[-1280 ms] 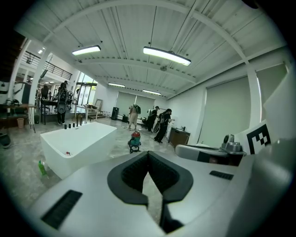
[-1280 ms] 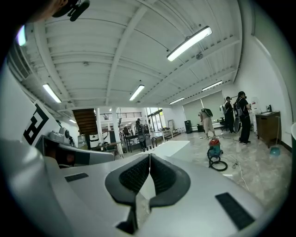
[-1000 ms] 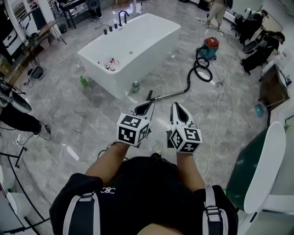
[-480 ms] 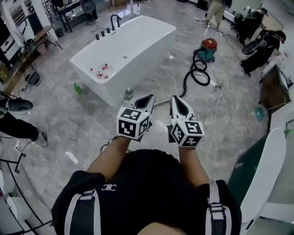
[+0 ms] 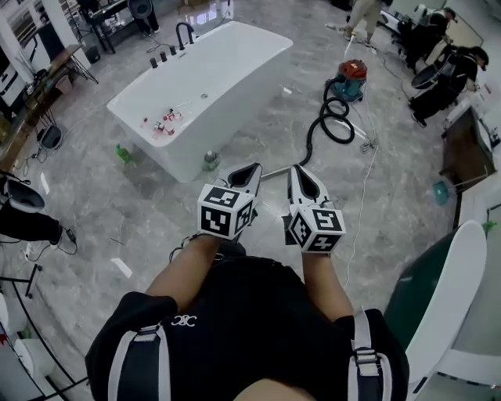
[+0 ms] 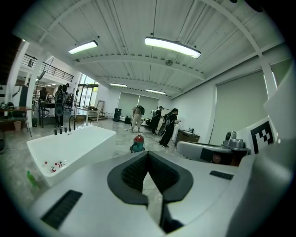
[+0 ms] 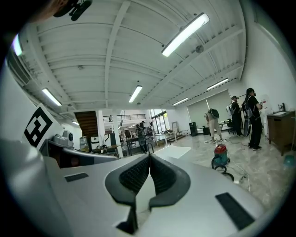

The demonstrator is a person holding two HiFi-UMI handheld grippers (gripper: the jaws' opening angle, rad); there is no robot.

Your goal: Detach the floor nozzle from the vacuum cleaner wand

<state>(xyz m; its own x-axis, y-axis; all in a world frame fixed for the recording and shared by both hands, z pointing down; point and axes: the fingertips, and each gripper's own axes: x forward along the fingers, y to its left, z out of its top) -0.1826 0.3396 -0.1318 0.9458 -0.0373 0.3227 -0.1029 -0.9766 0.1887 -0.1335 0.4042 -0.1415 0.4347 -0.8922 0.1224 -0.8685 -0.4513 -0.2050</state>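
On the grey marble-patterned floor of a large workshop hall, a person in a black top holds two grippers out side by side above the ground. The left gripper has its jaws pressed fully together with nothing between them, as its own view shows. The right gripper is likewise closed tight and empty. Each carries one marker cube, two in all.

Between the two gripper tips, one short stretch of the metal vacuum wand lies on the floor, apart from both tools. Its left end passes out of sight behind the left gripper, so the floor nozzle cannot be made out. The wand's other end joins one black hose, which curls in loops across the floor to the single red-and-teal vacuum canister.

One white freestanding bathtub stands to the left of the hose, with one black faucet and three black knobs at its far end and a few small items lying inside. Two bottles stand on the floor against the tub: a green one along its left side and a paler one at its near corner, close to the left gripper's tip.

At the hall's upper right, one person stands and two in dark clothing are bent over near a desk.
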